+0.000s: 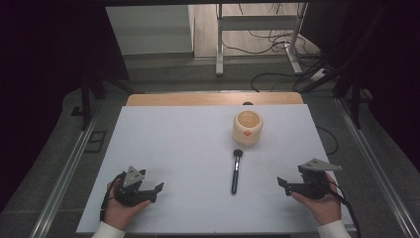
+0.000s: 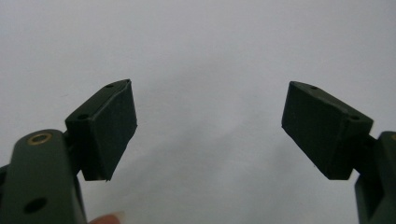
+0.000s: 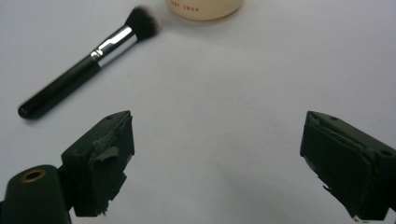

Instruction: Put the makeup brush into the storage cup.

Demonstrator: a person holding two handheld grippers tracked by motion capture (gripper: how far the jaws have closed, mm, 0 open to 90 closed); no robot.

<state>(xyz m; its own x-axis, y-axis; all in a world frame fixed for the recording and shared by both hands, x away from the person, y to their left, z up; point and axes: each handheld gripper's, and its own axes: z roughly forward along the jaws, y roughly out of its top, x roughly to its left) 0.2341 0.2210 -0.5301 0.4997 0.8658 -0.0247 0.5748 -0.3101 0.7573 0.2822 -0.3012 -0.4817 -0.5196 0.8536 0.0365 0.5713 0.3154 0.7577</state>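
A makeup brush (image 1: 236,171) with a black handle, silver ferrule and dark bristles lies on the white table (image 1: 188,148), bristles pointing away from the person. Just beyond its tip stands a cream-coloured round cup (image 1: 247,128) with an orange mark on its side. My left gripper (image 1: 154,191) rests near the front left of the table, held in a hand, jaws wide open over bare white surface (image 2: 210,93). My right gripper (image 1: 283,184) sits at the front right, open and empty. In the right gripper view the brush (image 3: 86,63) lies up and to the left, with the cup (image 3: 204,9) at the top edge.
A wooden strip (image 1: 213,99) borders the table's far edge. Beyond it are metal desk legs (image 1: 219,44) and loose cables (image 1: 277,44) on the floor. Metal rails (image 1: 64,178) run along both sides of the table.
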